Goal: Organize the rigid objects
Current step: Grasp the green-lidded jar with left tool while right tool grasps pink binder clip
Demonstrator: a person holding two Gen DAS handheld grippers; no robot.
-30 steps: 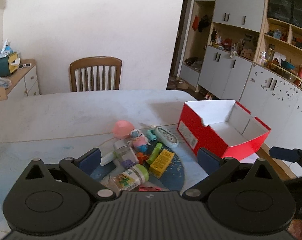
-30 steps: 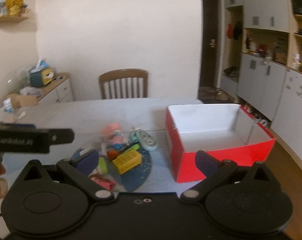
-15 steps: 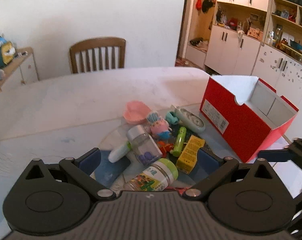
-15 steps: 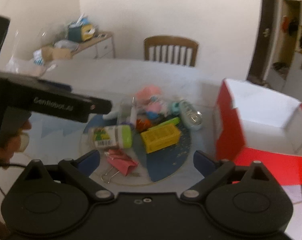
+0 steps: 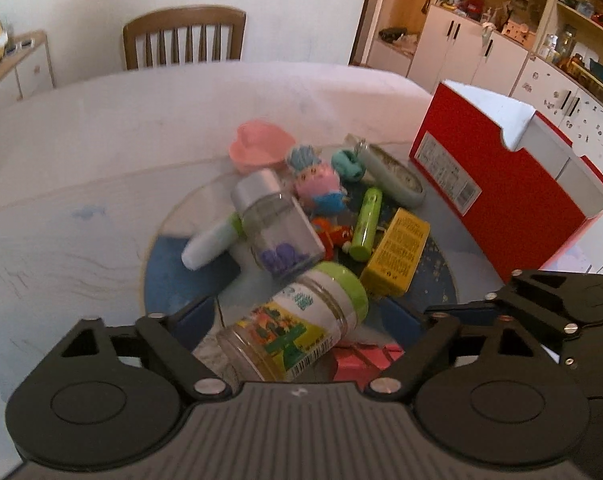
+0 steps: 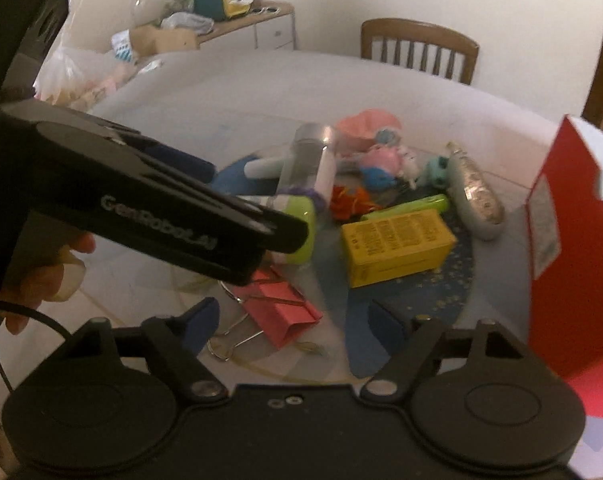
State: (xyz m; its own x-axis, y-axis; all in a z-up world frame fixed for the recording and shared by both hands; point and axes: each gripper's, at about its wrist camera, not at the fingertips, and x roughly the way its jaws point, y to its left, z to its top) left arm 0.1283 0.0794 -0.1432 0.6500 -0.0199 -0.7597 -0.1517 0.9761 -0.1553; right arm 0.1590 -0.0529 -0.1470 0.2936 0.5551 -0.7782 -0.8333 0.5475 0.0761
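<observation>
A pile of small objects lies on a round blue mat. In it are a green-lidded jar, a clear silver-capped jar, a yellow box, a green marker, a pig toy and a pink dish. My left gripper is closing, the green-lidded jar lying between its fingers with gaps on both sides. My right gripper is closing too, over a pink binder clip that its pads do not touch. An open red box stands right of the mat.
The left gripper's black body crosses the right wrist view, held by a hand. A wooden chair stands behind the table. A plastic bag sits at the table's left edge, a cluttered sideboard beyond. Cabinets line the right wall.
Both grippers have come down and tilted toward the pile, and their jaws have narrowed. The green-lidded jar now lies between the left fingers, the pink clip between the right ones.
</observation>
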